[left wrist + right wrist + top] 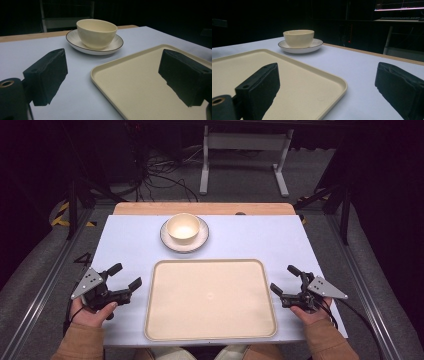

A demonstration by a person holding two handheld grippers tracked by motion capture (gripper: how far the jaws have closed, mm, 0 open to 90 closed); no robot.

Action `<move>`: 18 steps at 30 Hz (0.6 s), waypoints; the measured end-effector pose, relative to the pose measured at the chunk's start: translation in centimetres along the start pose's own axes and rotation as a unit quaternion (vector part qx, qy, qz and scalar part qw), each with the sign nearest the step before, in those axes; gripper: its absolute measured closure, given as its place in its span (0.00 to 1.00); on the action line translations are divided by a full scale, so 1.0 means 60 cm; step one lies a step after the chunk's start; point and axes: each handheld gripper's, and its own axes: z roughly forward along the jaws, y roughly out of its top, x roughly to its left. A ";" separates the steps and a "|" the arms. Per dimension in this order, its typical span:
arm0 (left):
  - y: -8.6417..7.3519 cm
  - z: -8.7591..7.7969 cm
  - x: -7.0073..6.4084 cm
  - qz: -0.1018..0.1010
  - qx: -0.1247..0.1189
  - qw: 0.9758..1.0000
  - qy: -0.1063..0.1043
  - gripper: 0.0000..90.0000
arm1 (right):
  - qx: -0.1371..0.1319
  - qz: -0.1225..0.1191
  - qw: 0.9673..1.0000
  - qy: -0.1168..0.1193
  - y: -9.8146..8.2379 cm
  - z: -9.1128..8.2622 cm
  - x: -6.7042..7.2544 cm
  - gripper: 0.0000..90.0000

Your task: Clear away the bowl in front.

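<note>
A cream bowl (183, 227) stands upright on a white saucer with a dark rim (170, 241) at the back middle of the table. Nearer me lies an empty cream tray (210, 298). My left gripper (125, 276) rests open left of the tray, nothing between its jaws. My right gripper (284, 279) rests open at the tray's right edge, also empty. The left gripper view has the bowl (97, 33), saucer (112, 46) and tray corner (130, 82) ahead. In the right gripper view the bowl (298, 38) and saucer (300, 49) sit beyond the tray (294, 85).
The table (260, 240) has a pale blue top with a wooden strip (205, 208) along its far edge. Beyond it are a white frame stand (245, 155) and cables on the floor (160, 175). Metal rails (45, 285) run along both sides.
</note>
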 end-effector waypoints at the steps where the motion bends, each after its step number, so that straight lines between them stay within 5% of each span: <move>1: 0.001 0.000 -0.001 0.001 -0.002 1.000 -0.001 0.10 | 0.000 0.000 1.000 0.000 0.000 0.000 0.000 0.07; 18: 0.042 0.016 0.003 0.012 0.002 1.000 0.005 0.12 | 0.001 0.000 1.000 0.000 0.000 0.000 0.000 0.07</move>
